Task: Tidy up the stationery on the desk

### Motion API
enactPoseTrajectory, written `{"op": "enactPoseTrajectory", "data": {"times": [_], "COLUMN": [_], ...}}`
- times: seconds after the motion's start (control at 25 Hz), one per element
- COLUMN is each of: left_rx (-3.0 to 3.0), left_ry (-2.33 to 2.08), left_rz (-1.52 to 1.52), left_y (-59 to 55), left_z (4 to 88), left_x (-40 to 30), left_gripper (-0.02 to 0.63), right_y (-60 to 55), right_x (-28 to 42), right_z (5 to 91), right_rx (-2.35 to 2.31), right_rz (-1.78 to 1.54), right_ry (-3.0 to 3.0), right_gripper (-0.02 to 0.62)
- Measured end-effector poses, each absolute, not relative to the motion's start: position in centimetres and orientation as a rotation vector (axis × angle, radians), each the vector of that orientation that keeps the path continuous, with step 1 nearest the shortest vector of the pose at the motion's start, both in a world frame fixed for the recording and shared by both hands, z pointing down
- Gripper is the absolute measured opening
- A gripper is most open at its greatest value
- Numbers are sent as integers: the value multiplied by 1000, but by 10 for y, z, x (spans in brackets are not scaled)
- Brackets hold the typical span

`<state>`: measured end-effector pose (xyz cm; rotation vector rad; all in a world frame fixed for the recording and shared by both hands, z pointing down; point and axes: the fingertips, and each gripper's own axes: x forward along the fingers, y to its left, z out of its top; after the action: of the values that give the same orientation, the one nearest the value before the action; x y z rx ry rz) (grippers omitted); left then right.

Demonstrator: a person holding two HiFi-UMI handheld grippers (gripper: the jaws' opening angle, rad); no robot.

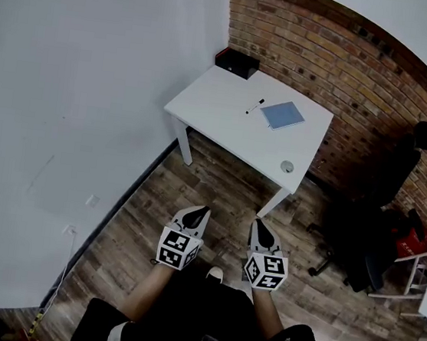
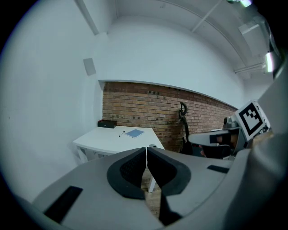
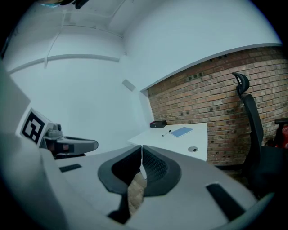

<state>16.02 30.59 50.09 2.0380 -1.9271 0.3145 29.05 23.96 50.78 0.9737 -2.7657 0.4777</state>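
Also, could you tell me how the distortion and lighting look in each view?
Head view: the lens bows the brick wall into a curve; the desk is evenly lit. Left gripper view: black corners, a ceiling light glares at top right. Right gripper view: black corners too; the right tool looms large.

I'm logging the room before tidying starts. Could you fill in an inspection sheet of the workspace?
Surface: white desk against the brick wall, mostly bare.
Job's things: pen and blue notebook lie side by side; black box at the far corner.
Clutter: small round fitting near the desk's front right corner; nothing else seen.
Grippers: left gripper and right gripper both shut, empty, over the wood floor, short of the desk.
Cables: thin cable down the white wall, below a socket.
Surroundings: black office chair right of the desk.
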Motion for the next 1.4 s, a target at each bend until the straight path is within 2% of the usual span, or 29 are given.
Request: {"op": "enactPoseTrajectory", "data": {"times": [0.76, 1.4], "left_rx": [2100, 2195], "left_ry": [-1820, -1644], "left_rz": [296, 325], "left_y": [218, 65], "left_z": [522, 537], "left_x": [128, -8], "left_gripper": [20, 20], "right_y": [164, 37], "right_x": [252, 125], "right_z": [524, 533], "right_rx": [1041, 1184], "right_rz": [484, 525], "right_ry": [-2706, -2593], "right_gripper": [23, 23]}}
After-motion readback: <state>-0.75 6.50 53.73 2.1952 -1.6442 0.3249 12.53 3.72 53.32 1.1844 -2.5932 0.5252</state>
